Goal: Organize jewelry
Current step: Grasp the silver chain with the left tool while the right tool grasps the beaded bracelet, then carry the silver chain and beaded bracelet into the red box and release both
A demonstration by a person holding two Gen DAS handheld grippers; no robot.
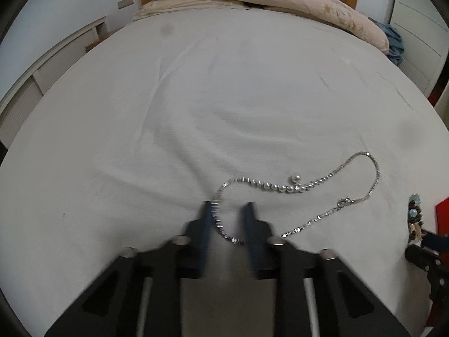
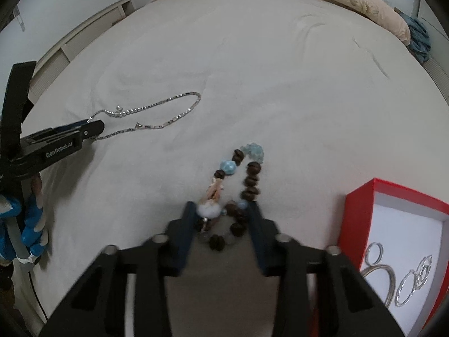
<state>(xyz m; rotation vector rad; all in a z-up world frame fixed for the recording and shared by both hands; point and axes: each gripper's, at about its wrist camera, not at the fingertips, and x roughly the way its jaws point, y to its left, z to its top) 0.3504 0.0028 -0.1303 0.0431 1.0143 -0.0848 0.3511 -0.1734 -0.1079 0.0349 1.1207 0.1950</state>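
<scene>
Left-wrist view: left gripper points down at the white bedsheet. A bend of the silver necklace runs between its fingers. The fingers are blurred, so contact is hard to judge from here. The rest of the chain, incl. pearl section and clasp, loops out to the right on the sheet.

Right-wrist view fills that in. Seen from the side, the left gripper is pinched closed on the chain end. A blue-gloved hand holds its handle at the frame edge.

Only the right-wrist view shows the right gripper properly. Its pads are closed against the near end of the beaded bracelet, w/ brown and pale-blue beads bunched between them. The far end lies on the sheet. The near beads are blurred and partly covered by the fingers.

That view also shows the red box at right, cut off by the frame. It has a white lining, w/ silver rings inside.

The left-wrist view gets only a red sliver of the box and part of the bracelet at its right edge.
</scene>
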